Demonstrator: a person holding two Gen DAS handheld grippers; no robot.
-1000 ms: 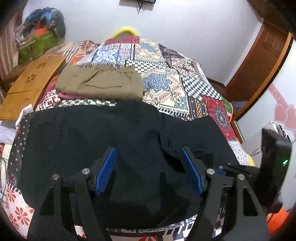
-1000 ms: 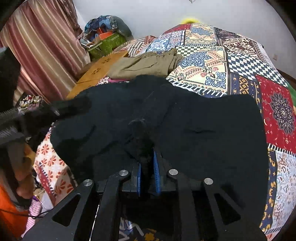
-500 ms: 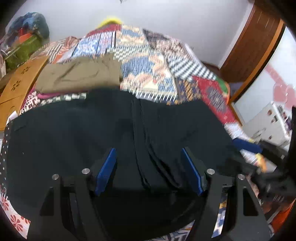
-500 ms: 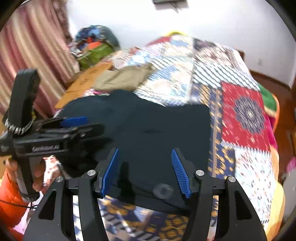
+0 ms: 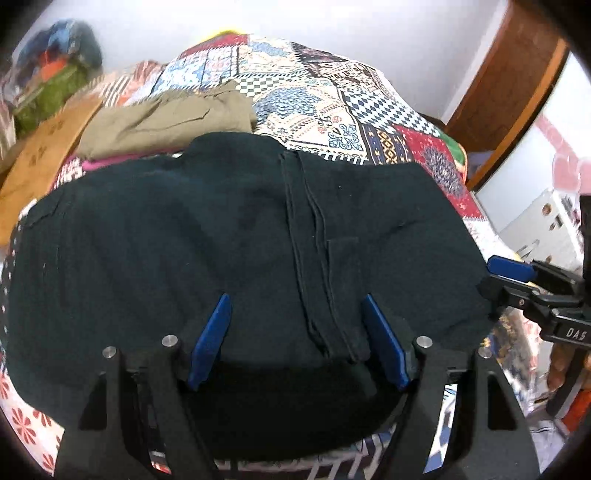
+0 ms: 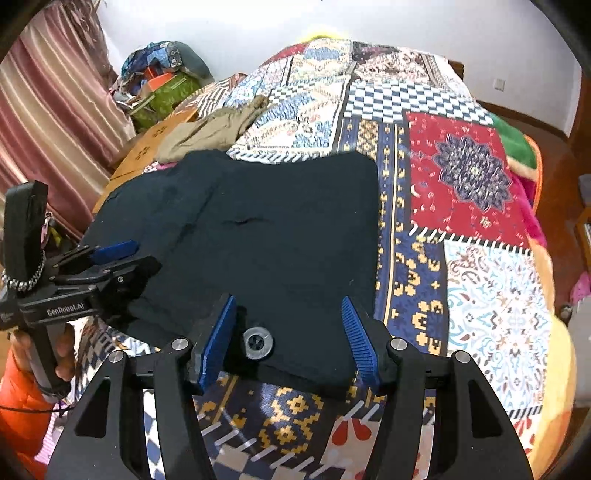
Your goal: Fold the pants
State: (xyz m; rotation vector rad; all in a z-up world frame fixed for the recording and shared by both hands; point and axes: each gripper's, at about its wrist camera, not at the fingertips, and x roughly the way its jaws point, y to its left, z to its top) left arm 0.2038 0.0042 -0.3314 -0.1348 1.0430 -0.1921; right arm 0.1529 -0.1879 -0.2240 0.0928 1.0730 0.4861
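With both tools at the near bed edge, the black pants (image 6: 266,236) lie directly fwd of the jaws, long axis running L–R across the bed. Right gripper (image 6: 288,332): jaws wide apart, holding nothing, straddling the waistband button (image 6: 257,341) at the near R corner. Left gripper (image 5: 295,341): jaws likewise spread, empty, over the centre seam; it looks nearer the garment's middle, so the R tool seems better placed for an end pickup. Pants rest flat on the patchwork quilt (image 6: 461,177). Beyond: khaki garment (image 5: 166,118), wooden board (image 5: 40,155). Far: striped curtain (image 6: 48,110), white wall (image 6: 406,18).
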